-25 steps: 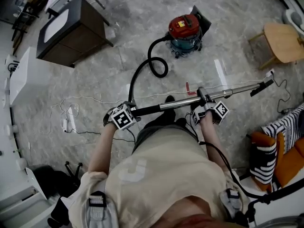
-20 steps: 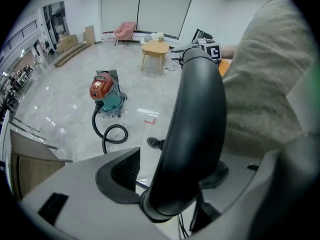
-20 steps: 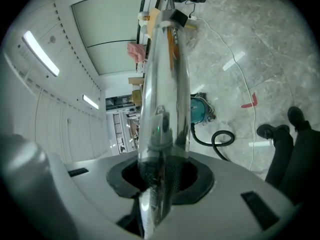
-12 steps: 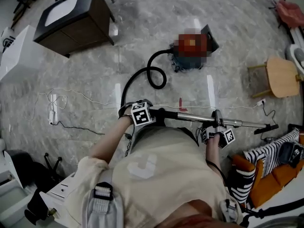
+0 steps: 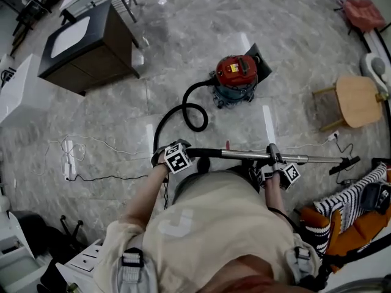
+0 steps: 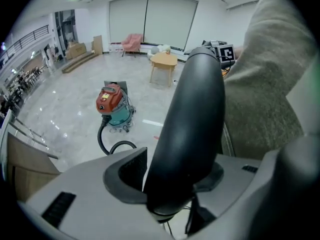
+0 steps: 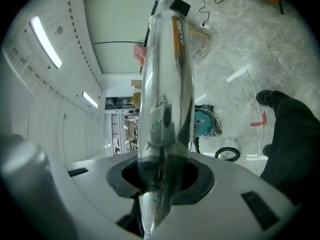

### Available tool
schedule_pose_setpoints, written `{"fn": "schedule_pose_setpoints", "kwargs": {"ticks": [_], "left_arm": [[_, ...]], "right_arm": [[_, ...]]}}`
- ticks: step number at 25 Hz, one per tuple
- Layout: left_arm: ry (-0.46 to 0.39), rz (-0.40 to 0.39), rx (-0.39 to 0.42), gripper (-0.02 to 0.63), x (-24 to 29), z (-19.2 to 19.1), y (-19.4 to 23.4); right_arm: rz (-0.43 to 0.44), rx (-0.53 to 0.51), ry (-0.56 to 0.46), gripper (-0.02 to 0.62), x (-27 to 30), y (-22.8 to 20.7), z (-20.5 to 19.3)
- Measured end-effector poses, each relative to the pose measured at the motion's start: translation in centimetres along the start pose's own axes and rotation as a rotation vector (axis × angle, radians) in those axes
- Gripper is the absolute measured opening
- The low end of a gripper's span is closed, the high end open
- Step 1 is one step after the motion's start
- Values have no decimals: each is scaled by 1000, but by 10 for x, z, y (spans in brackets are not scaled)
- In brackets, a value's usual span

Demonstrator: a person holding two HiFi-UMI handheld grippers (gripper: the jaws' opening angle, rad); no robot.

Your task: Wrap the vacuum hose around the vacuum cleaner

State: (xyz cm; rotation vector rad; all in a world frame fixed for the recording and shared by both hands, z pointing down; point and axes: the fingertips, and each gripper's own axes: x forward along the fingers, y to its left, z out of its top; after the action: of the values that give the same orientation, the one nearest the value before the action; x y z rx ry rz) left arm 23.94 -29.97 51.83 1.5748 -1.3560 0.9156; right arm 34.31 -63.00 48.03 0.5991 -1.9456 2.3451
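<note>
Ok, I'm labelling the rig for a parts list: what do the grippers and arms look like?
Both the left gripper and the right gripper are pale grey plastic, each claw lined with dark textured pads. Each carries a cube of black-and-white square markers. The person wears a beige short-sleeved T-shirt; forearms are uncovered.

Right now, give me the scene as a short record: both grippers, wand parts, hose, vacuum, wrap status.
left gripper: shut on the black handle; jaws have just been closing on it
right gripper: shut on the metal tube
tube: held across the person's front, floor nozzle at its far end
hose: loose, one loop on the floor between handle and vacuum cleaner
vacuum cleaner: red top, teal body, upright, ahead of the person
wrap: not yet started
</note>
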Motion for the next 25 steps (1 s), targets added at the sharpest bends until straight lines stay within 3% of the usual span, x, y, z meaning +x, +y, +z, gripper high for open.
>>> {"fn": "schedule_pose_setpoints", "kwargs": {"ticks": [5, 14, 20, 25], "left_arm": [[41, 38, -20, 186, 23, 29, -4], [46, 95, -69, 146, 88, 115, -27], [19, 143, -178, 144, 106, 141, -32], [-23, 199, -261, 144, 100, 153, -23]], "right_arm": [[4, -24, 87, 107, 29, 9, 41], [63, -152, 247, 107, 87, 48, 135], [93, -242, 385, 107, 121, 82, 147], [124, -311, 507, 107, 158, 107, 129]]}}
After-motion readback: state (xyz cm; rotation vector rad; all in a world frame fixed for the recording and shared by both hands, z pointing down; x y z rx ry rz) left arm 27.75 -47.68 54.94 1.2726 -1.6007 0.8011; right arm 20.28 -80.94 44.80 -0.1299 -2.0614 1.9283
